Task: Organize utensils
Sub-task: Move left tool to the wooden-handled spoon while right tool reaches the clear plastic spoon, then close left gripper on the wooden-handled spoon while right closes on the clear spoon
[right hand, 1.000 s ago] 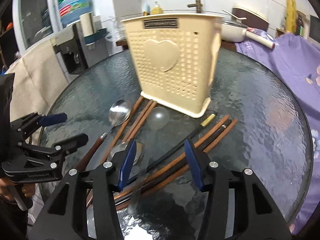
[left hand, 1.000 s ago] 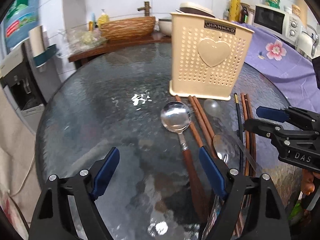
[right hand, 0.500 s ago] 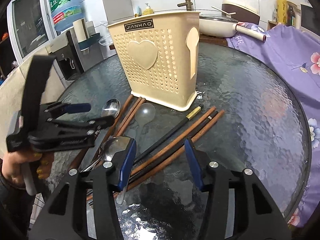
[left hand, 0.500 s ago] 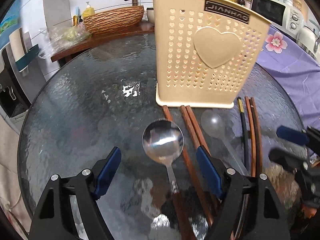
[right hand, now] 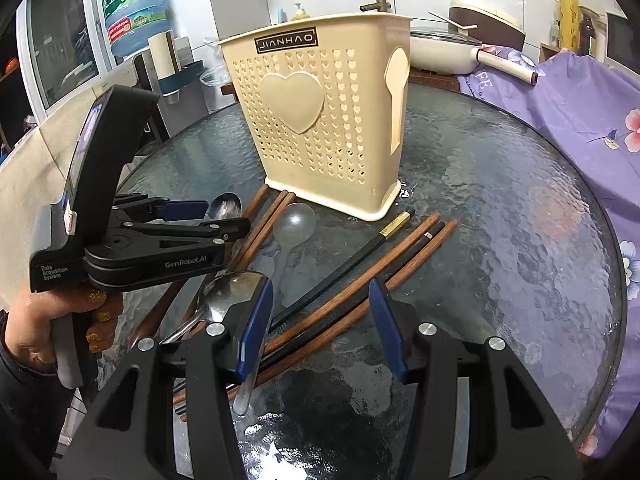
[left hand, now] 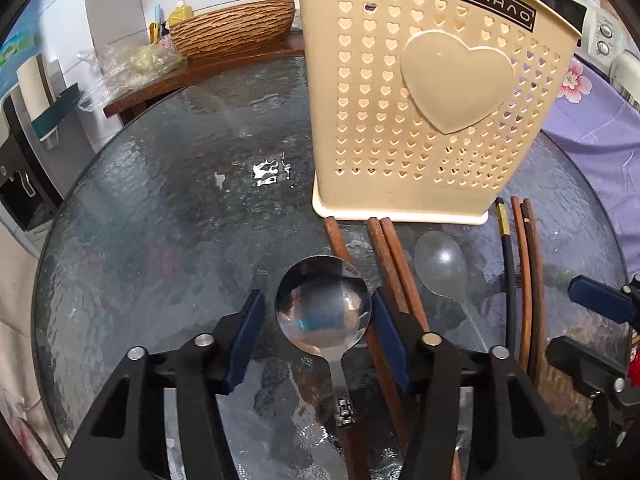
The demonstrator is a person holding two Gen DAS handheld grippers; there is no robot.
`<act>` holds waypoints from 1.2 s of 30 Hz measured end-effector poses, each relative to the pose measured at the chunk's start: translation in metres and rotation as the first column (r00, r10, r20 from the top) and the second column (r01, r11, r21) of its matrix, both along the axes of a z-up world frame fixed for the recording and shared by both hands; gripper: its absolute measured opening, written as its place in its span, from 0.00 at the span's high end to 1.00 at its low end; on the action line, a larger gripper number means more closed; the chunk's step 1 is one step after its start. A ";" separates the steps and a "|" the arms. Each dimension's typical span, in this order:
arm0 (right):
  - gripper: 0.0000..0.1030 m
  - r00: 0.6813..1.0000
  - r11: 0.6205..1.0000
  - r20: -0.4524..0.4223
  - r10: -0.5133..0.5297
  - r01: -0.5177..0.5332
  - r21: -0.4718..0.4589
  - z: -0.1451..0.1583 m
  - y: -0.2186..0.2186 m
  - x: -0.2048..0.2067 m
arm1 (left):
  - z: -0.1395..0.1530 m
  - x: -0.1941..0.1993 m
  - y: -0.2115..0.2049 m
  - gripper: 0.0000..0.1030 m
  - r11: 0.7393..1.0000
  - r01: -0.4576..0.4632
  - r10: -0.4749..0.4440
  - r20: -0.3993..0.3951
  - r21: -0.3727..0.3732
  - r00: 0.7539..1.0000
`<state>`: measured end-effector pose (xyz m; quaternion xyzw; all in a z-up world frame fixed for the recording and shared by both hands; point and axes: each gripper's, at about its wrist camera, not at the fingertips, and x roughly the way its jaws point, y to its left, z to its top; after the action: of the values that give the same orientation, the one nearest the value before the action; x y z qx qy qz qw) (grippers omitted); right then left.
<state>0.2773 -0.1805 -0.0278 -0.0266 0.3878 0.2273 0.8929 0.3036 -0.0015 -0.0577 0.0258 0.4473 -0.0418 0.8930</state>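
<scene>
- Left wrist view looks steeply down, close over the glass table (left hand: pixel 160 240), facing the cream utensil holder (left hand: pixel 432 120).
- Right wrist view faces the same holder (right hand: pixel 320 120) from farther right (both share the table).

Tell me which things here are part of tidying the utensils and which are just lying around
For the job: metal spoon, clear spoon, brown chopsticks, black chopstick, cream holder.
Lying about: woven basket, soap bottle, water jug, white pot.
</scene>
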 end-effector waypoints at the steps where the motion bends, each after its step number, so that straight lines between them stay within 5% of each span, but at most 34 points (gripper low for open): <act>1: 0.51 1.000 1.000 -0.001 -0.001 0.001 -0.001 -0.001 0.001 0.000 | 0.000 0.001 0.001 0.53 1.000 -0.001 0.001 0.001 -0.002 1.000; 19: 0.51 0.999 0.991 -0.023 0.049 -0.051 -0.120 -0.007 0.054 0.031 | 0.018 -0.010 0.045 0.55 0.990 -0.081 0.087 0.048 -0.112 0.995; 25: 0.59 0.997 0.981 -0.059 0.041 -0.051 -0.189 -0.018 0.068 0.046 | 0.020 -0.012 0.051 0.55 0.989 -0.079 0.087 0.055 -0.121 0.995; 36: 0.61 0.995 0.981 -0.085 0.055 -0.070 -0.181 -0.023 0.088 0.065 | 0.022 -0.020 0.053 0.55 0.989 -0.068 0.076 0.058 -0.134 0.995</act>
<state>0.3419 -0.0923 -0.0505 -0.1120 0.4412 0.2193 0.8629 0.2840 0.0515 -0.0353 -0.0481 0.4160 -0.0379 0.9073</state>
